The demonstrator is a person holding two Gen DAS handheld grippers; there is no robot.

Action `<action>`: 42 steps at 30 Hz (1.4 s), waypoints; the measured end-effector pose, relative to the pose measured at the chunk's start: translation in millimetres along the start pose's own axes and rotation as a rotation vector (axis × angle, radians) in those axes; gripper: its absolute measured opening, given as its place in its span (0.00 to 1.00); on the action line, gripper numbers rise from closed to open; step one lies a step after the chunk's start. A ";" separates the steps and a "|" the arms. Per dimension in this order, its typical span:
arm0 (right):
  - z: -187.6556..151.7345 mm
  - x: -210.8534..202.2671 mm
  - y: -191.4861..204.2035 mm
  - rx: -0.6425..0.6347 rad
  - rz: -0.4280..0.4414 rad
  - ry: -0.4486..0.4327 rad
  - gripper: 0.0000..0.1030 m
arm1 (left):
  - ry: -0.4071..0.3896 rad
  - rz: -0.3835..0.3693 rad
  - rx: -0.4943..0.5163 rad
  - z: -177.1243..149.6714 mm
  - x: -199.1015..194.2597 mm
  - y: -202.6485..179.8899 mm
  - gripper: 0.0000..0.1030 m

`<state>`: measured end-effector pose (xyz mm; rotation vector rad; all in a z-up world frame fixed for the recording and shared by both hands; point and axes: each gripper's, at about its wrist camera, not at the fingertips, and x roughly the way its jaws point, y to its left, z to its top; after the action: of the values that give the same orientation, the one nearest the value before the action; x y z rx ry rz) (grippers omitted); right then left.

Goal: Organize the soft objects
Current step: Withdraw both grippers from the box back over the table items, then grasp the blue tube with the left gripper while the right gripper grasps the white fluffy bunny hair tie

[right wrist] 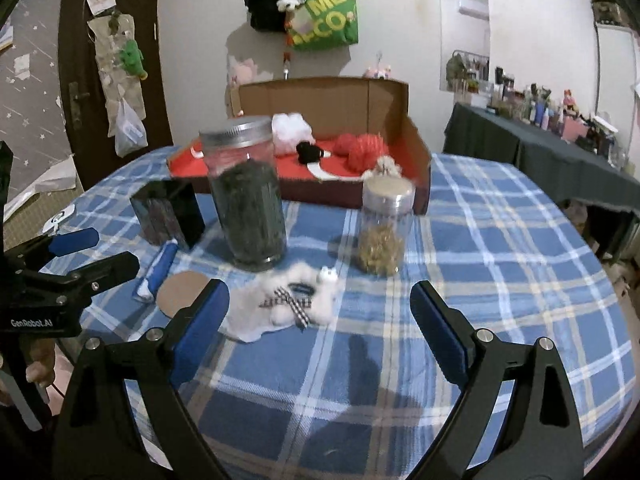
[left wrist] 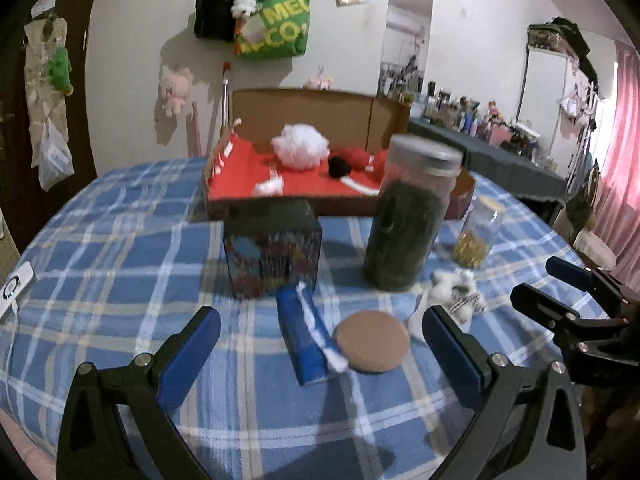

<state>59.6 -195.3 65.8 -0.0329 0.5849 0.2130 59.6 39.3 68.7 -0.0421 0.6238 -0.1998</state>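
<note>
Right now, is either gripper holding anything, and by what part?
Nothing is held. The left gripper is open above the blue roll and brown disc; the right gripper is open near the white fluffy toy, touching nothing.

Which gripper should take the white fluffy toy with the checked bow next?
Right. The white fluffy toy lies just ahead of the open right gripper, beside its left finger. In the left wrist view it sits beyond the left gripper's right finger, off-line.

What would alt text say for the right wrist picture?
An open tool hovers over a checked tablecloth, near a white plush. Behind it stand two jars and a cardboard box holding yarn.
</note>
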 end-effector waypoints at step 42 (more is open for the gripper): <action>1.4 36.7 0.8 -0.015 0.175 0.101 0.37 | 0.122 -0.119 0.005 -0.1 43.2 -1.8 0.25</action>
<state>90.0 -187.4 46.7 -0.0068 0.6872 0.3874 93.5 28.9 43.9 -0.0630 0.7430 -0.3208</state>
